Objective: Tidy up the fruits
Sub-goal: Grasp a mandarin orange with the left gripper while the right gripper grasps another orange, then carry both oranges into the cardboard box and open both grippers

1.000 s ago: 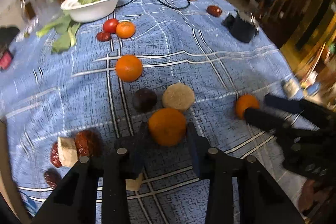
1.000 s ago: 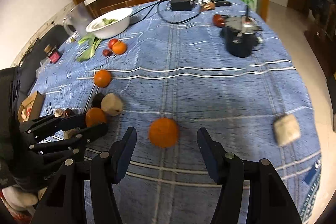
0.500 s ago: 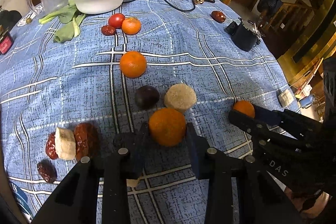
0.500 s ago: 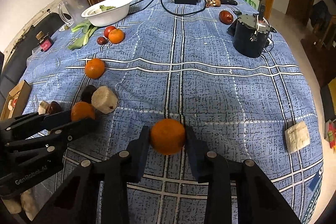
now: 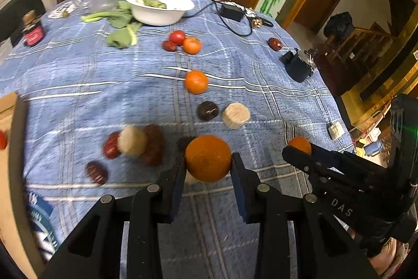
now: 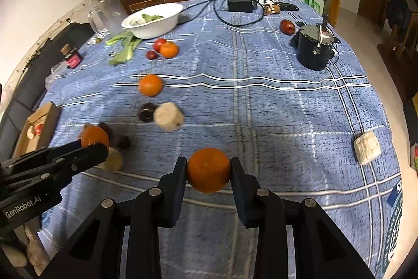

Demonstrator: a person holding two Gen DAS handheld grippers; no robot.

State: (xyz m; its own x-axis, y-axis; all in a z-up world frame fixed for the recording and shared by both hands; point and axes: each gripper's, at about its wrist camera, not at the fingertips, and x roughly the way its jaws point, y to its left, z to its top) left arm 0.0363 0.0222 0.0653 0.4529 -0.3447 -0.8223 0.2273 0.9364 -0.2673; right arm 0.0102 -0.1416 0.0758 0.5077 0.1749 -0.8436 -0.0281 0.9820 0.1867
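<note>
Round table (image 6: pixel 261 106) under a blue checked cloth. Landmark: white bowl (image 6: pixel 154 20) at the far edge. Just beside it: greens (image 6: pixel 125 46), clear jug (image 6: pixel 107 15). Nearer than the bowl: tomato (image 6: pixel 159 43), loose orange (image 6: pixel 150 85), dark fruit (image 6: pixel 146 112), beige block (image 6: pixel 168 117). Far right of bowl: black pot (image 6: pixel 314 49).

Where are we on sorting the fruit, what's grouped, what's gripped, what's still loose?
Grouped: only a tomato, orange and red date sit together near the white bowl. In hand: the left gripper grips one orange, the right gripper another. Left: a lone orange, a dark fruit and the dates lie scattered on the tablecloth.
</note>
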